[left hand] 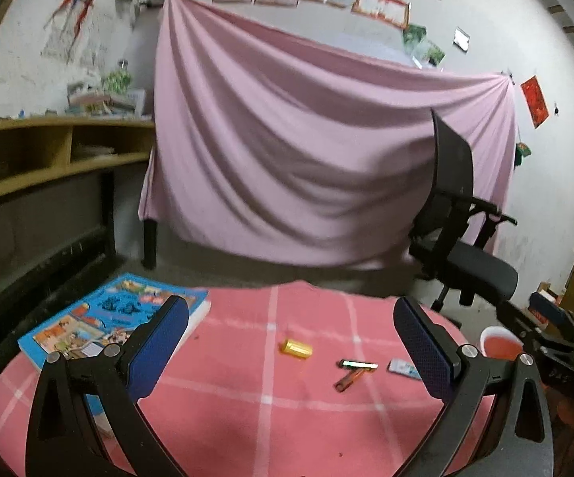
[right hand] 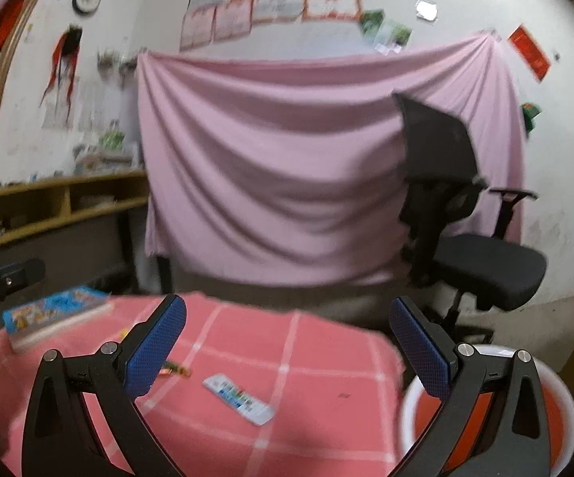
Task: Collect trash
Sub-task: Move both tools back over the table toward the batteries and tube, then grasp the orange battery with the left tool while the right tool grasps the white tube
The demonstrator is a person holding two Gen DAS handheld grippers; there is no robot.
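Note:
On the pink checked tablecloth (left hand: 247, 417) lie a small yellow cylinder (left hand: 295, 348), an orange and green wrapper strip (left hand: 356, 371) and a flat white-blue wrapper (left hand: 403, 368). My left gripper (left hand: 291, 342) hovers open above them, holding nothing. In the right wrist view the white-blue wrapper (right hand: 238, 397) lies between the fingers of my right gripper (right hand: 287, 342), which is open and empty. The orange-green wrapper (right hand: 175, 369) peeks out beside its left finger. A red bin with a white rim (right hand: 565, 405) stands low at the right, off the table's edge.
A blue picture book (left hand: 108, 318) lies at the table's far left corner. A black office chair (left hand: 462, 246) stands beyond the table to the right. A pink sheet (left hand: 307, 139) hangs behind, with wooden shelving (left hand: 48, 159) at left. The red bin (left hand: 499, 344) shows by the right gripper's body.

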